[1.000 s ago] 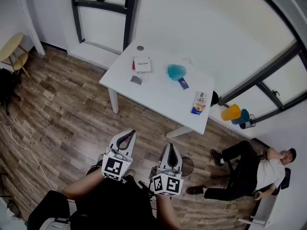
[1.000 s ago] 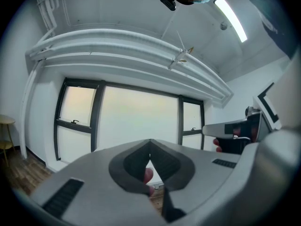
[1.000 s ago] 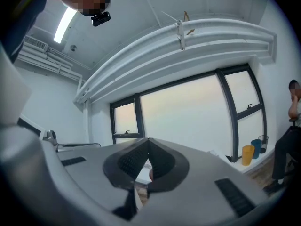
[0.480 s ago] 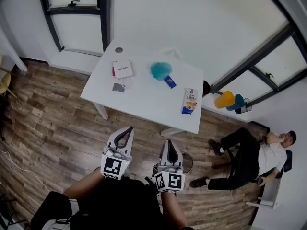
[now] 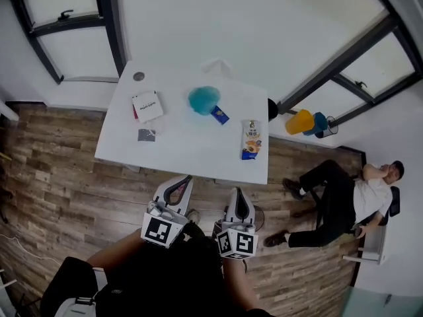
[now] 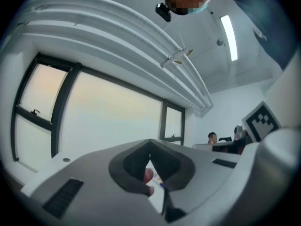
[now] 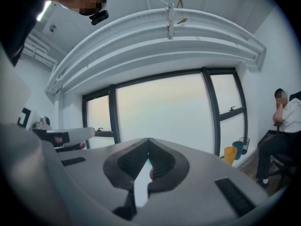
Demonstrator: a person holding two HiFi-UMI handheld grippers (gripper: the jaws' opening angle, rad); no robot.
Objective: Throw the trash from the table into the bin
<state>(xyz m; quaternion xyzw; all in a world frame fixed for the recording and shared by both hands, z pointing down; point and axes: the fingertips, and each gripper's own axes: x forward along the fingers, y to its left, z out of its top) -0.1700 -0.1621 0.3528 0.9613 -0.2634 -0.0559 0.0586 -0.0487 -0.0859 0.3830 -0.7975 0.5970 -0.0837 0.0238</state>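
Observation:
The white table (image 5: 192, 154) stands ahead of me in the head view. On it lie a teal crumpled lump (image 5: 203, 99), a small blue wrapper (image 5: 220, 115), a snack packet (image 5: 250, 139), a white card packet (image 5: 147, 105) and a small grey sachet (image 5: 146, 135). My left gripper (image 5: 186, 178) and right gripper (image 5: 236, 190) are held side by side just short of the table's near edge. Both are shut and hold nothing. In the left gripper view the jaws (image 6: 150, 140) meet at the tip, and in the right gripper view the jaws (image 7: 148, 139) do the same.
A person (image 5: 344, 200) sits on a chair at the right, legs stretched towards the table. A yellow container (image 5: 299, 121) and a blue one (image 5: 318, 123) stand by the window at the right. A dark round object (image 5: 272, 109) sits behind the table's far right corner. Wooden floor lies all around.
The table has come closer and slid left in the head view. Both grippers have advanced towards its near edge, still shut.

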